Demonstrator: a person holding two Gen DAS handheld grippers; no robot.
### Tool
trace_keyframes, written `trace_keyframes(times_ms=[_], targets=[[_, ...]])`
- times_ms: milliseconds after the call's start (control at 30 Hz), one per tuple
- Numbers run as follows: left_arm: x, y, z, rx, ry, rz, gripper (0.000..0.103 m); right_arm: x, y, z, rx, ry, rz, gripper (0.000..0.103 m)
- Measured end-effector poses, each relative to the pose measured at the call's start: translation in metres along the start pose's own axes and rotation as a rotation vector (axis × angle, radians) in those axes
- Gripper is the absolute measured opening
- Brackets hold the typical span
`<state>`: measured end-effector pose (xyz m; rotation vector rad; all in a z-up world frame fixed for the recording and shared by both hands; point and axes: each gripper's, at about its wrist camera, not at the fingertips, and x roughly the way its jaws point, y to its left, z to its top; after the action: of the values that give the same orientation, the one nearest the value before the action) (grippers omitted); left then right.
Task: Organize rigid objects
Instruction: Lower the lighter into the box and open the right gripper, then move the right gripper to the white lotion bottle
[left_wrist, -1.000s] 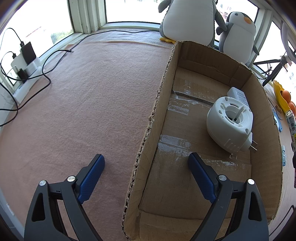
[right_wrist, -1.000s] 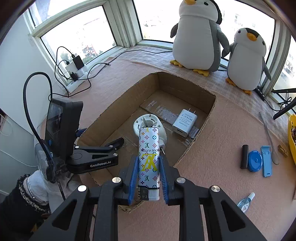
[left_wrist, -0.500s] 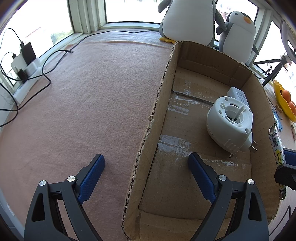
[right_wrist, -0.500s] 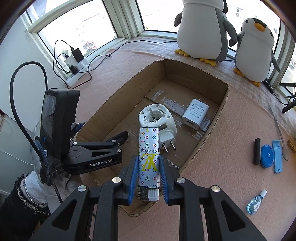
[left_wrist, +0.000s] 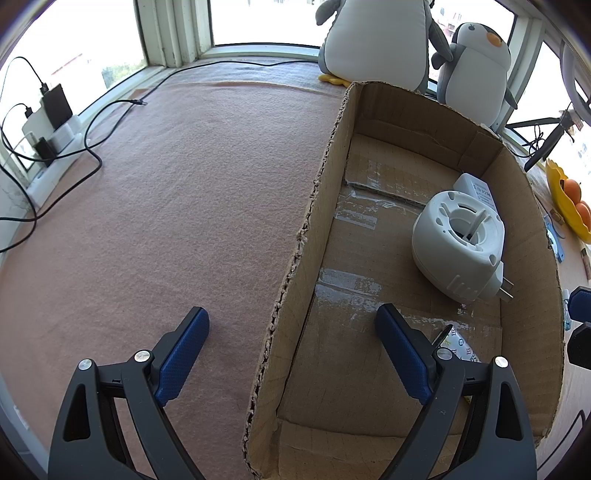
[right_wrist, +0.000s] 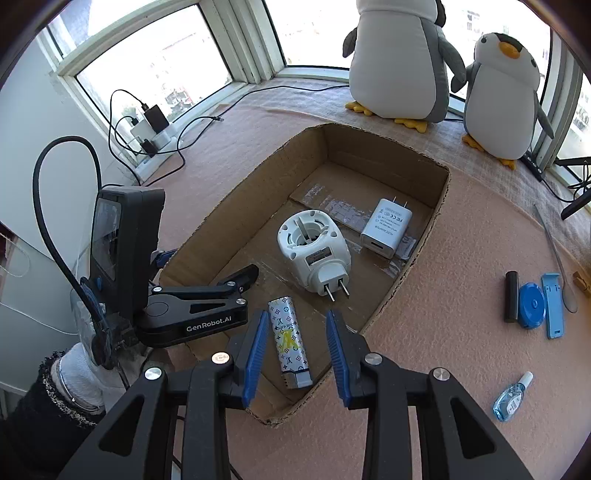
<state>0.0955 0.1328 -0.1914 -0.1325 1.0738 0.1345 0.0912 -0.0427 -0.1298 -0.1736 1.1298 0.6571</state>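
An open cardboard box (right_wrist: 424, 251) sits on the pink mat. A white plug-in device (right_wrist: 314, 251) and a white USB charger (right_wrist: 386, 227) lie inside it. A patterned lighter (right_wrist: 289, 341) lies flat on the box floor near the front wall. My right gripper (right_wrist: 296, 314) hovers just above it, jaws opening, pads clear of the lighter on both sides. My left gripper (left_wrist: 291, 312) stands open astride the box's left wall (left_wrist: 317, 192), one finger inside and one outside, touching nothing. In the left wrist view the lighter (left_wrist: 460, 345) peeks out behind the inner finger.
Right of the box lie a black cylinder (right_wrist: 511, 297), a blue round case (right_wrist: 532, 310), a blue clip (right_wrist: 553, 306) and a small clear bottle (right_wrist: 511, 397). Two plush penguins (right_wrist: 399, 55) stand at the back. A power strip with cables (right_wrist: 151, 136) lies by the left window.
The right gripper's jaws have spread and let go of the lighter, which now lies on the box floor. The left gripper has not moved.
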Motion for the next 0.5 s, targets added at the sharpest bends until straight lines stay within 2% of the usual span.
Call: trace_keyframes(times_ms=[267,500], targets=[[0.000,-0.001,0.000,0.005,-0.001,0.001,0.093,-0.018,-0.018,-0.008,0.068,-0.038,-0.020,0.030],[-0.001,-0.002,0.002,0.016,0.001,0.005,0.093,-0.051,-0.065,-0.023,0.175,-0.117,-0.094,0.032]])
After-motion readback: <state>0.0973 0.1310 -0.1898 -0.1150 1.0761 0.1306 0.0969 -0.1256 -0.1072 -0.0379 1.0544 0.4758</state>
